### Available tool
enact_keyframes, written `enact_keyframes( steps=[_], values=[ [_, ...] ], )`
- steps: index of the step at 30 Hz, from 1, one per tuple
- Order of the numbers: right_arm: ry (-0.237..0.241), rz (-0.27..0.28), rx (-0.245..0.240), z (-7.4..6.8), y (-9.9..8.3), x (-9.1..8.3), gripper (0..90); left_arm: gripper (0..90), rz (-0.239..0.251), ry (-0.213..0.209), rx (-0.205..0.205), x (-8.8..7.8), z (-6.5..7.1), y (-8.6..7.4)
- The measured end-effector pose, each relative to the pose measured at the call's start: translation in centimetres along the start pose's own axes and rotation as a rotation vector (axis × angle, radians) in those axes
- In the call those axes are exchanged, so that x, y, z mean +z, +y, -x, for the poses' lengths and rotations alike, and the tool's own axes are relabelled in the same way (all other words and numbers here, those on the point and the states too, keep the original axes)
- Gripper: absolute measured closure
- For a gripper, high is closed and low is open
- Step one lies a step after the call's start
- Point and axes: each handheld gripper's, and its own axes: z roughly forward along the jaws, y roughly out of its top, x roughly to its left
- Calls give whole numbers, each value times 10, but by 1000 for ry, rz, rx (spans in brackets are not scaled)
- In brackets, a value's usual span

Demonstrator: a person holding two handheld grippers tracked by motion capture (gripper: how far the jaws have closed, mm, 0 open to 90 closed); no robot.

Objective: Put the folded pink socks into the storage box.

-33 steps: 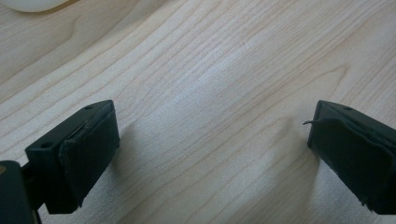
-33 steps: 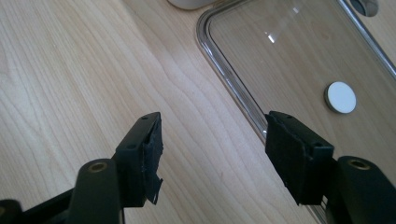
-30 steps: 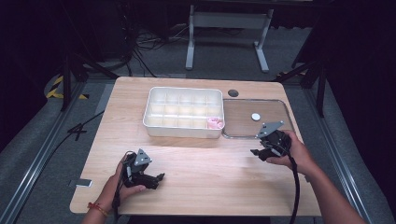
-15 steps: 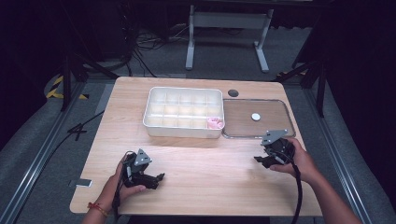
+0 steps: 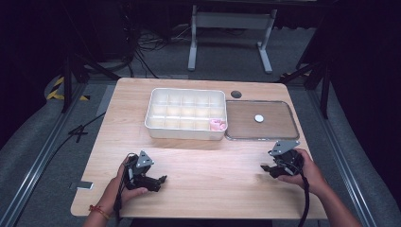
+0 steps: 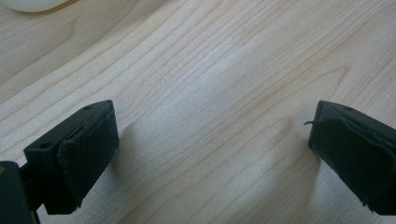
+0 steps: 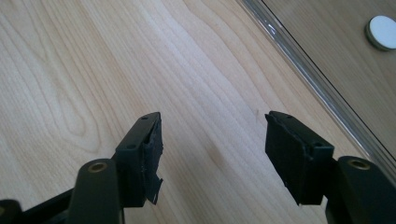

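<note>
A white compartment box (image 5: 185,113) stands at the back middle of the wooden table, with a pink item (image 5: 217,125) in its front right compartment. To its right lies a clear tray (image 5: 283,135) holding a small white disc (image 5: 258,118), (image 7: 382,31). My left gripper (image 5: 160,181), (image 6: 210,158) rests low at the front left, jaws wide open over bare wood. My right gripper (image 5: 265,169), (image 7: 212,154) is at the front right, just in front of the tray, open with nothing between its jaws.
A dark round hole (image 5: 236,94) sits in the table behind the tray. The tray's clear rim (image 7: 308,79) runs close beside my right gripper. A corner of the white box (image 6: 32,4) shows at the top left of the left gripper view. Bare wood lies between the two hands.
My right gripper has moved toward the table's front edge and lower, away from the tray. The left gripper has stayed put.
</note>
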Motion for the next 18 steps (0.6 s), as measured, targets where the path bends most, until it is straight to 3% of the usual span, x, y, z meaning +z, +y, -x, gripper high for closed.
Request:
enact_keyframes(
  steps=[7,18],
  values=[
    [-2,21,29,-3,-19,1,373,19,0,0,0,0,0,0],
    [32,92,127,-3,-52,1,359,19,0,0,0,0,0,0]
  ],
)
